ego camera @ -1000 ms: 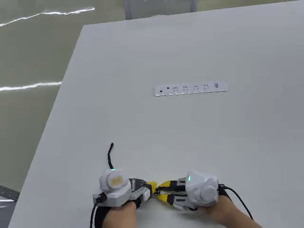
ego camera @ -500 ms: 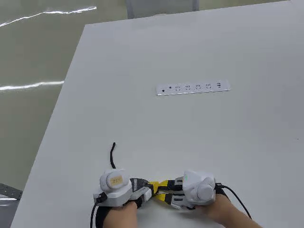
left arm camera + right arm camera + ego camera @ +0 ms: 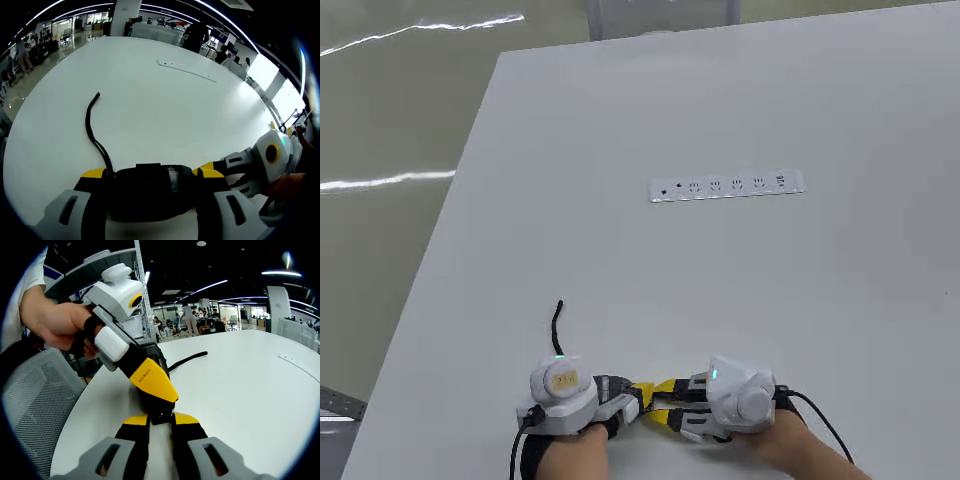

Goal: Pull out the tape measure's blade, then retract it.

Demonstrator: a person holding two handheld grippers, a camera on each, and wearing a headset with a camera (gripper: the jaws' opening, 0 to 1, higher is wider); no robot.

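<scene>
In the left gripper view the black tape measure [image 3: 145,197] sits between the yellow jaw tips of my left gripper [image 3: 150,175], which is shut on its case. Its black wrist strap [image 3: 94,127] trails away over the white table. In the right gripper view my right gripper [image 3: 160,421] is shut on the small dark blade tip right at the case, under the left gripper's yellow finger [image 3: 150,377]. In the head view the left gripper [image 3: 632,394] and right gripper [image 3: 658,408] meet tip to tip around the tape measure [image 3: 613,387] near the table's front edge.
A white power strip [image 3: 726,186] lies across the middle of the white table [image 3: 620,150]. The table's left edge [image 3: 430,260] drops to the floor. A mesh chair [image 3: 40,400] stands beside the table in the right gripper view.
The right gripper has edged slightly closer to the left one. The head view has shifted a little; both grips are the same.
</scene>
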